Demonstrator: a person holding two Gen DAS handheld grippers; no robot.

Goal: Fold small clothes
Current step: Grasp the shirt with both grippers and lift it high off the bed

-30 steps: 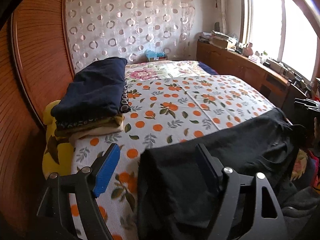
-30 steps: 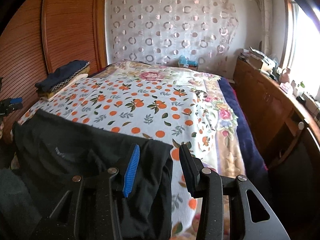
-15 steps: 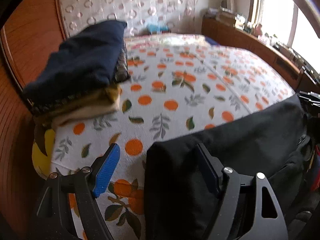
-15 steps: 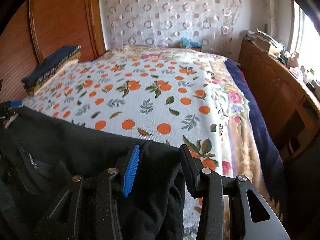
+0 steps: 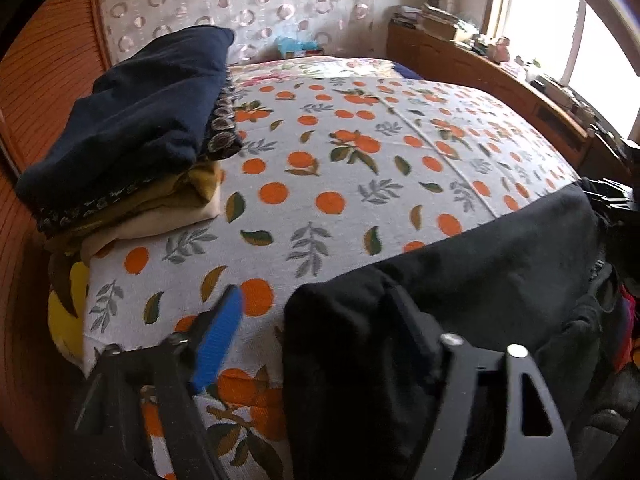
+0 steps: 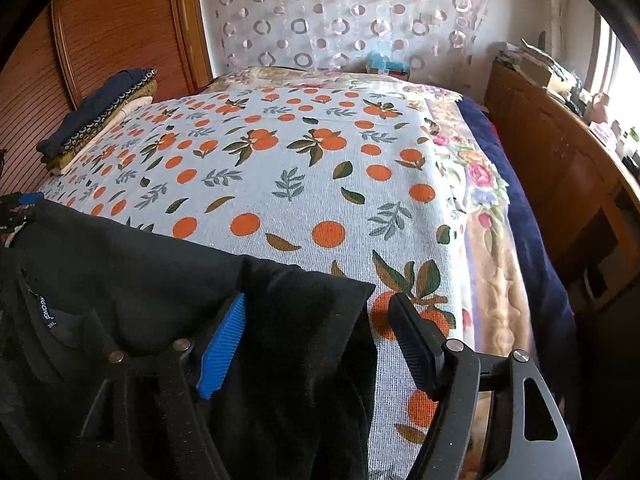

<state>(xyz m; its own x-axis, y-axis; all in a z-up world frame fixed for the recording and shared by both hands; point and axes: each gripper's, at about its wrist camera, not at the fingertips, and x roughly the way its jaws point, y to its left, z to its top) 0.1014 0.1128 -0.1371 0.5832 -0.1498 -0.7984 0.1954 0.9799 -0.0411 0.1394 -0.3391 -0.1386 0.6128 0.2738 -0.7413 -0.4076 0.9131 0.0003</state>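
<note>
Now black garment [image 6: 132, 276] on bedspread [image 6: 312, 184], corner between right hand-held gripper [image 6: 320, 340] jaws, just opening

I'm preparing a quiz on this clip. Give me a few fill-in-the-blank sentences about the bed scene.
1. The garment draped over the bed's near edge is ____.
2. The bedspread is printed with ____ fruits and leaves.
3. The top item of the folded stack is dark ____.
4. Beside the wooden wardrobe hangs a curtain patterned with ____.

Missing words: black; orange; blue; circles
</note>
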